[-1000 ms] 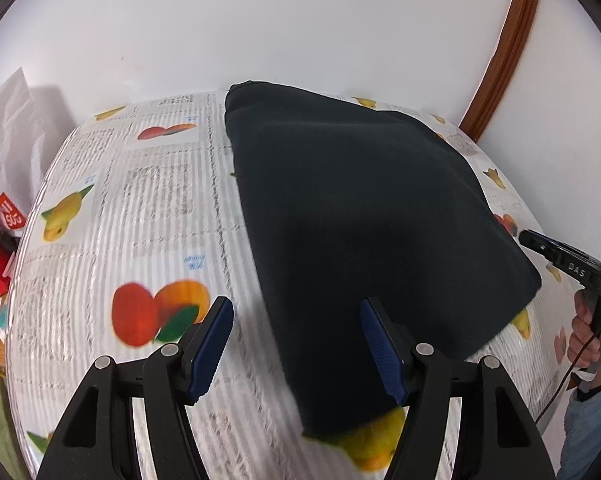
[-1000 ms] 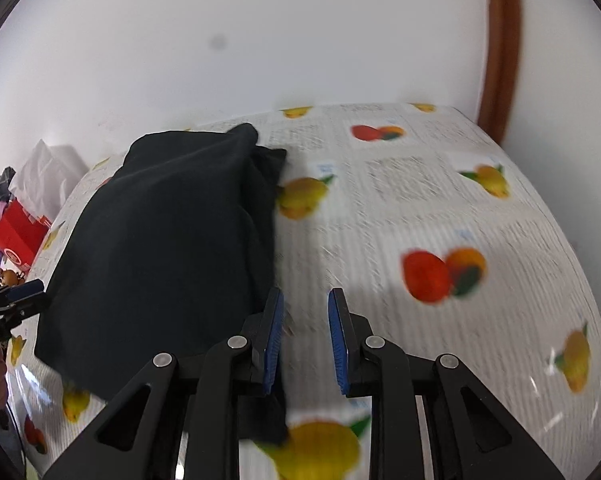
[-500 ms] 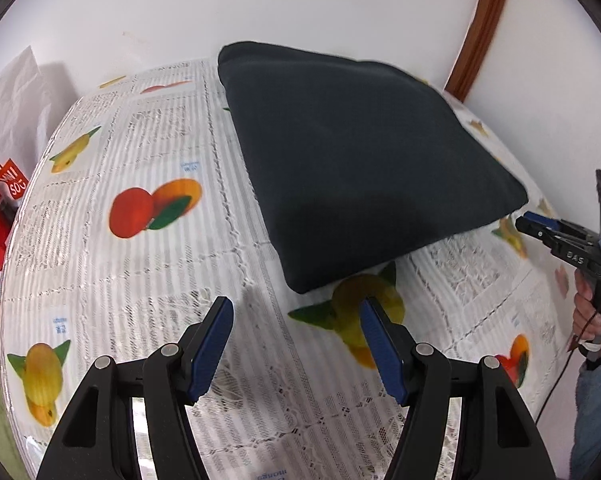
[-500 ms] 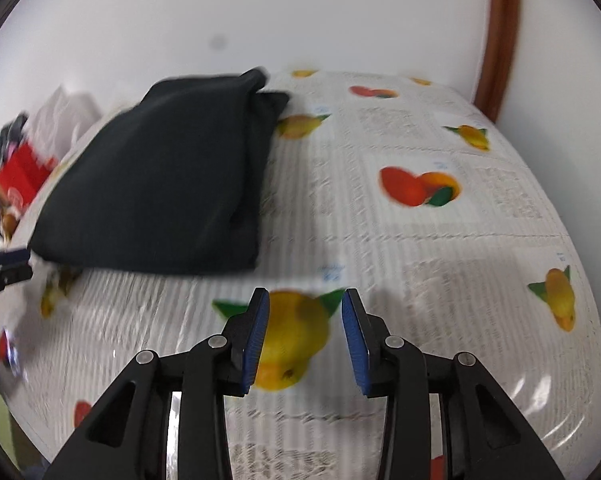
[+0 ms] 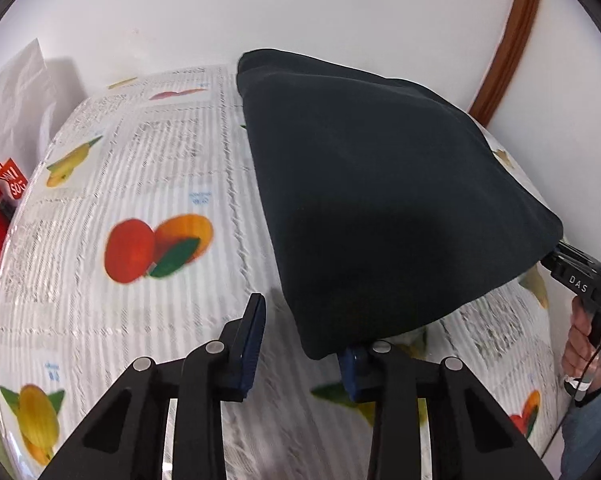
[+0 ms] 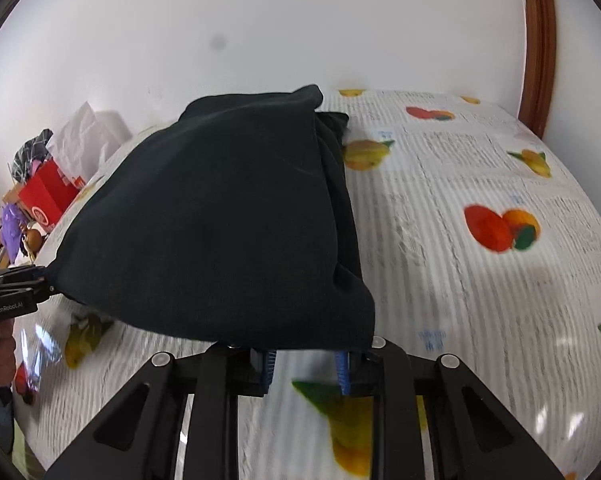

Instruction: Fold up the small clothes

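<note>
– Left gripper (image 5: 300, 320) points steeply down at the table, jaws just closing in, yet there is daylight between them. Its left pad (image 5: 248, 340) stands bare, with tablecloth showing beside it.

– And the other pad?

– Tucked under the near corner of the black garment (image 5: 380, 184), which drapes over that finger. No squeeze from both sides that I can see.

– Where does the garment sit?

– Folded, lying across the fruit-print tablecloth (image 5: 140, 152), running from the far wall edge towards both tools, its near hem tented up off the surface.

– Right gripper (image 6: 305, 354)?

– Jaws have just been narrowing too. The hem hangs over both fingertips and hides them; lower down, the blue pads (image 6: 267, 364) show tablecloth between them. Pinching or not, I cannot tell.

– From the left camera?

– Its tips vanish beneath the garment's far corner, with the person's right hand (image 5: 584, 340) wrapped around the handle at the table's side.
</note>
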`<state>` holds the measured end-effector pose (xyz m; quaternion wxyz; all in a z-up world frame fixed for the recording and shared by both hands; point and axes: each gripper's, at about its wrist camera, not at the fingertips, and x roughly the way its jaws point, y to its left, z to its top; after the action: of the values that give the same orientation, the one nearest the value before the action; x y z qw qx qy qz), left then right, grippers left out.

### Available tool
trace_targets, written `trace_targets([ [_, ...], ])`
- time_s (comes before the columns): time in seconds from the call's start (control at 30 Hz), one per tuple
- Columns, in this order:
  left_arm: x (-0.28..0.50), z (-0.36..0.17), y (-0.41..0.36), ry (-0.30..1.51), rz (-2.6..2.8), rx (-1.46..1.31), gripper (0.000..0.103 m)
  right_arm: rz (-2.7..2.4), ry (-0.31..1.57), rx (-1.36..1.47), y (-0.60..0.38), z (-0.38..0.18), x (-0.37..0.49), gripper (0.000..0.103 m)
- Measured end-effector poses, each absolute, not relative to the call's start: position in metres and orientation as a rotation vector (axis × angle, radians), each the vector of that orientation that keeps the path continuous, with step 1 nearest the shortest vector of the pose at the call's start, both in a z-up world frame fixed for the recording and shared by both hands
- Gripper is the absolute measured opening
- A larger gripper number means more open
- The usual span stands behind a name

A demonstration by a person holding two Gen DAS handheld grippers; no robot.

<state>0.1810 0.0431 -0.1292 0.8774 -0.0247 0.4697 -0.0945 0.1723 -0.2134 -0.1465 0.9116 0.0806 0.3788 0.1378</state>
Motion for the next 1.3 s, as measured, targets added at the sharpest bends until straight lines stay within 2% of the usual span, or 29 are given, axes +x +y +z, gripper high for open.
trace_targets([
  [0.17,0.193,-0.135,0.046,1.004,-0.19,-0.085,0.032,0.287,0.802,0.162,-0.212,-0.144,0.186,0.023],
  [0.23,0.192,-0.136,0.046,1.004,-0.188,-0.091,0.034,0.276,0.799,0.143,-0.219,-0.139,0.179,0.027],
  [0.33,0.188,-0.138,0.045,0.992,-0.188,-0.086,0.034,0.285,0.767,0.165,-0.236,-0.131,0.155,0.031],
  [0.5,0.185,-0.138,0.044,0.983,-0.178,-0.084,0.034,0.313,0.682,0.174,-0.247,-0.109,0.136,0.031],
  [0.63,0.183,-0.138,0.045,0.981,-0.174,-0.09,0.034,0.339,0.63,0.2,-0.24,-0.091,0.158,0.031],
  [0.77,0.183,-0.138,0.044,0.969,-0.165,-0.083,0.032,0.33,0.679,0.211,-0.224,-0.101,0.2,0.031],
  [0.8,0.183,-0.139,0.042,0.966,-0.161,-0.075,0.032,0.317,0.703,0.213,-0.221,-0.106,0.211,0.03],
  [0.87,0.184,-0.139,0.042,0.965,-0.158,-0.067,0.032,0.259,0.754,0.2,-0.215,-0.115,0.23,0.002],
  [1.03,0.186,-0.14,0.042,0.971,-0.165,-0.066,0.031,0.302,0.524,0.265,-0.235,-0.094,0.208,0.002],
  [1.1,0.185,-0.14,0.041,0.97,-0.164,-0.056,0.032,0.295,0.556,0.317,-0.24,-0.104,0.213,0.002],
  [1.2,0.186,-0.14,0.042,0.973,-0.168,-0.05,0.032,0.251,0.628,0.234,-0.228,-0.12,0.222,0.002],
  [1.3,0.187,-0.14,0.042,0.977,-0.171,-0.053,0.032,0.252,0.62,0.263,-0.233,-0.118,0.218,0.002],
])
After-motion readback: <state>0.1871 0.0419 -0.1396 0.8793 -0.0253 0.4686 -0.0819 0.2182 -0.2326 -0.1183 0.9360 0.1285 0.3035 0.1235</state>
